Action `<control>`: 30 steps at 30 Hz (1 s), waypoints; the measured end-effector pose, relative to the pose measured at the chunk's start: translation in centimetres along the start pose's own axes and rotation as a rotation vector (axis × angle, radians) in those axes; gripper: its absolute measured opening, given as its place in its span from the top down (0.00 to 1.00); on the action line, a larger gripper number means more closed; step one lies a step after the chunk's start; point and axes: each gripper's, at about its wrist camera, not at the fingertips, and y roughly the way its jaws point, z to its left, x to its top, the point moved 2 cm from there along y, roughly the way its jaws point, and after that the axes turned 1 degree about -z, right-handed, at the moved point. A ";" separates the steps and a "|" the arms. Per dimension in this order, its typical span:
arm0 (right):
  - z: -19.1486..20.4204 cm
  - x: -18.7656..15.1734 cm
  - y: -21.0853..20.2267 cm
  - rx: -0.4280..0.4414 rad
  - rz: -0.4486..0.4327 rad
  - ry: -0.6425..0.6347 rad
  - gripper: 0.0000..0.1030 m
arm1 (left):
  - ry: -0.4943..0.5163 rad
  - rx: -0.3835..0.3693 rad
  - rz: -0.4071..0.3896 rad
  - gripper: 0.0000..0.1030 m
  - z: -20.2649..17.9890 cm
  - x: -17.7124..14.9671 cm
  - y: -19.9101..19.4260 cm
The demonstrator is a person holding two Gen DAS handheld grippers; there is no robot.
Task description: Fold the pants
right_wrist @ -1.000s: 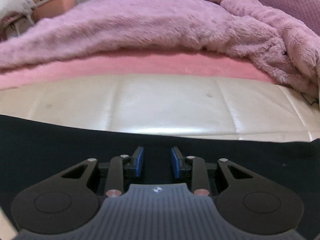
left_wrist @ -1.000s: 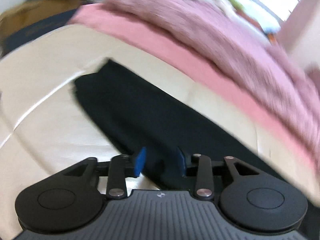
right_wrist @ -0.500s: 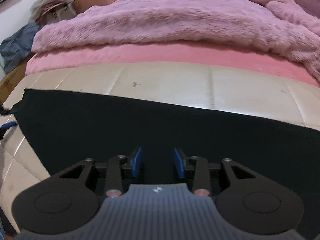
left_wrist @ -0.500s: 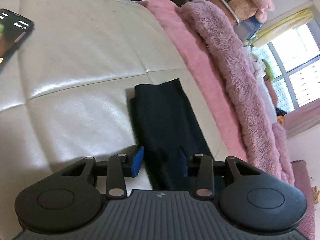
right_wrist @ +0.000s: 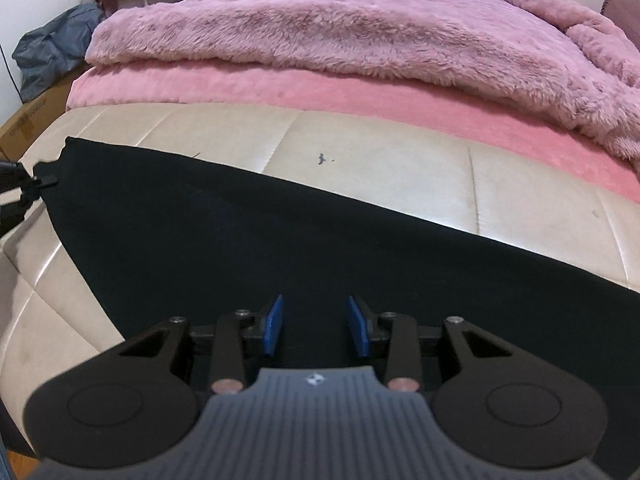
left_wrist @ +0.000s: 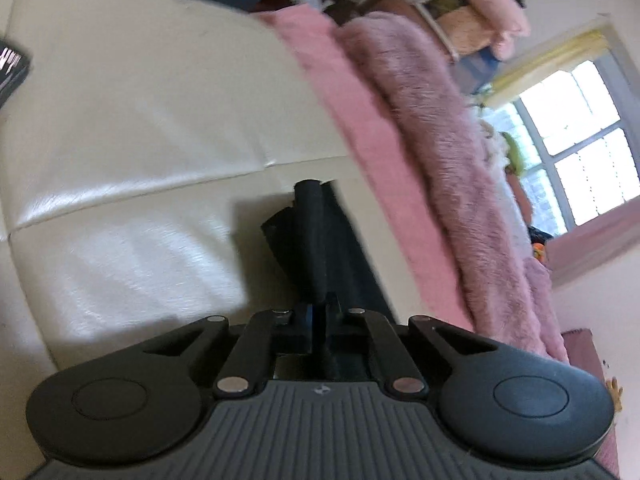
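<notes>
The black pants (right_wrist: 248,236) lie as a long strip across the cream leather bench (right_wrist: 380,160). In the left wrist view my left gripper (left_wrist: 318,316) is shut on the hem end of the pants (left_wrist: 310,240), and the cloth rises in a pinched ridge between the jaws. In the right wrist view the left gripper (right_wrist: 42,180) shows at the pants' far left corner. My right gripper (right_wrist: 316,322) is open, just above the middle of the pants, with nothing between its blue pads (right_wrist: 274,324).
A pink sheet (right_wrist: 360,96) and a fluffy mauve blanket (right_wrist: 340,28) cover the bed behind the bench. A phone (left_wrist: 12,68) lies at the bench's left edge in the left wrist view. A window (left_wrist: 576,136) is far right.
My left gripper has closed on the hem end of the pants and lifted it slightly. My right gripper has shifted so more of the left end of the pants shows; it stays open.
</notes>
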 end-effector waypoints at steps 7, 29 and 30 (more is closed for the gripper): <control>-0.5 -0.1 -0.8 0.000 -0.018 0.020 0.69 | 0.326 -0.086 -0.065 0.96 -8.3 -1.9 -3.3; -5.8 -4.9 -4.2 0.018 -0.051 0.176 0.68 | 1.219 -0.123 0.430 0.86 -17.8 -27.1 -1.0; -5.8 -5.2 -4.2 0.024 -0.048 0.180 0.68 | 1.201 -0.144 0.456 0.81 -17.8 -26.9 -1.0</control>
